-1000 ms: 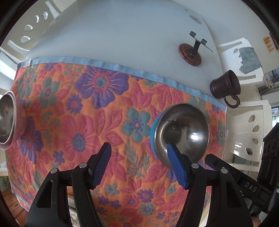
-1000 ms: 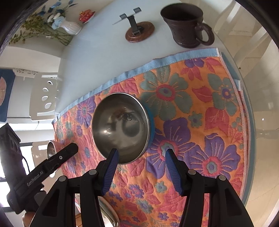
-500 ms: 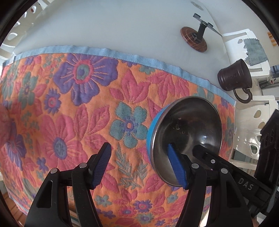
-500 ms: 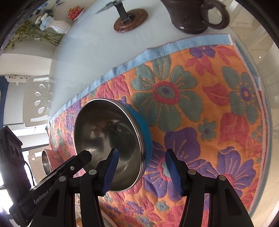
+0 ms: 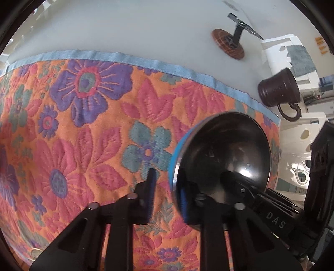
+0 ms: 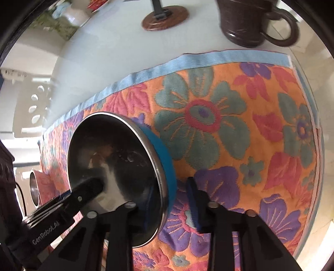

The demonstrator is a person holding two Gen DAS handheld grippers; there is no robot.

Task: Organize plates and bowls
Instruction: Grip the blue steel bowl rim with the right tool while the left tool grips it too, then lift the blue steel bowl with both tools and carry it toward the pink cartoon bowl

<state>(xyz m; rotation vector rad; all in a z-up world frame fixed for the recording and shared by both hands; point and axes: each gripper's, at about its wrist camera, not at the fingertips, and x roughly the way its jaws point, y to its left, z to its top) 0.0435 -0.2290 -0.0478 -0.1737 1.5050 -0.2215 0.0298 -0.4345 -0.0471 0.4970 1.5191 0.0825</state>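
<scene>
A steel bowl with a blue outside (image 5: 225, 158) stands tilted on the flowered cloth (image 5: 83, 135). My left gripper (image 5: 168, 193) has closed on its near rim, one blue pad inside the bowl and one outside. My right gripper (image 6: 171, 200) straddles the opposite rim of the same bowl (image 6: 112, 158), one finger inside and one outside, with a gap still showing at the outer pad. A second steel bowl (image 6: 34, 187) lies at the far left of the right wrist view.
A dark brown mug (image 6: 248, 23) and a round wooden stand with a black clip (image 6: 165, 18) sit on the white table beyond the cloth. A vase of flowers (image 6: 66, 16) stands at the back. White chairs (image 5: 296, 129) lie past the table edge.
Both grippers moved in onto the blue bowl. The left gripper's fingers narrowed onto the rim, and the right gripper's fingers also came closer together. The bowl now sits more tilted.
</scene>
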